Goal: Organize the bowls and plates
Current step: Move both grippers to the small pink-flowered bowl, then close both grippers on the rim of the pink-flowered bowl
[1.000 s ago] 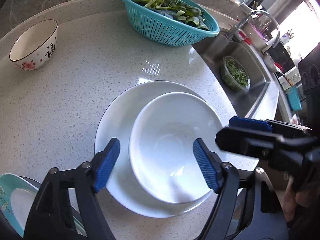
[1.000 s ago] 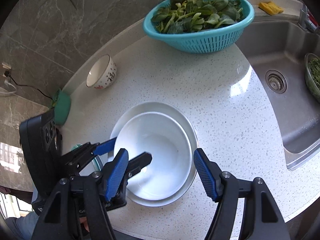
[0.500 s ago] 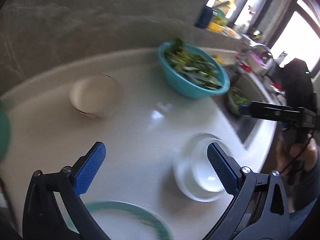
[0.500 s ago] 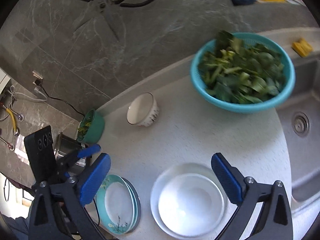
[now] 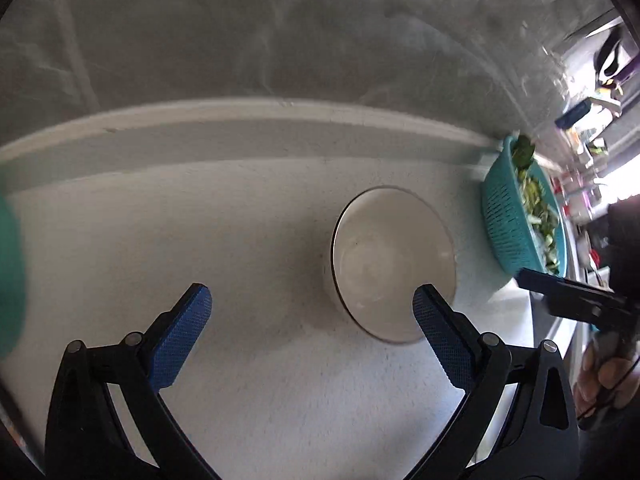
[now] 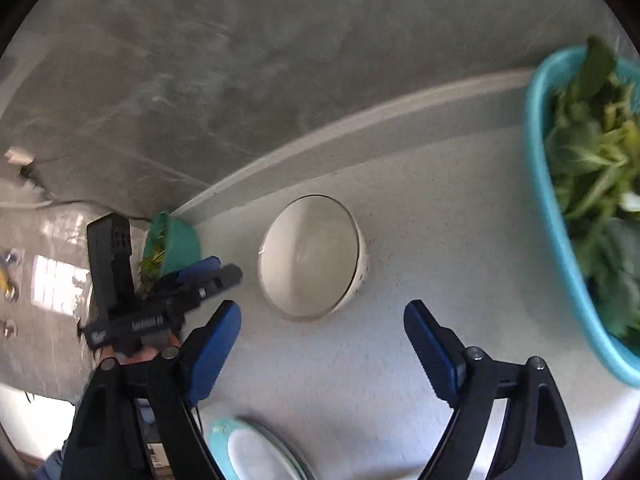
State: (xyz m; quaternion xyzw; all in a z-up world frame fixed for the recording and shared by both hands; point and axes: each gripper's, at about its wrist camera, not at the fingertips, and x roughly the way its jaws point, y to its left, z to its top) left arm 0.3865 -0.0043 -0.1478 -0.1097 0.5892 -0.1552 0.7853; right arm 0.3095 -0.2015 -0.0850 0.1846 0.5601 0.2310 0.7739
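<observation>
Left gripper (image 5: pixel 312 320) and right gripper (image 6: pixel 322 332) both spread wide, empty, aimed at bowl (image 5: pixel 394 264).

Bare counter (image 6: pixel 420 240) surrounds the bowl (image 6: pixel 310 256); teal colander (image 6: pixel 560 216) blocks the right, wall behind.

Speckled white counter (image 5: pixel 280 400) with a raised lip along the back, grey marble-look wall (image 6: pixel 240 60) behind. Outlet (image 6: pixel 18 156) low on the left, bright window light (image 5: pixel 624 172) far right.
</observation>
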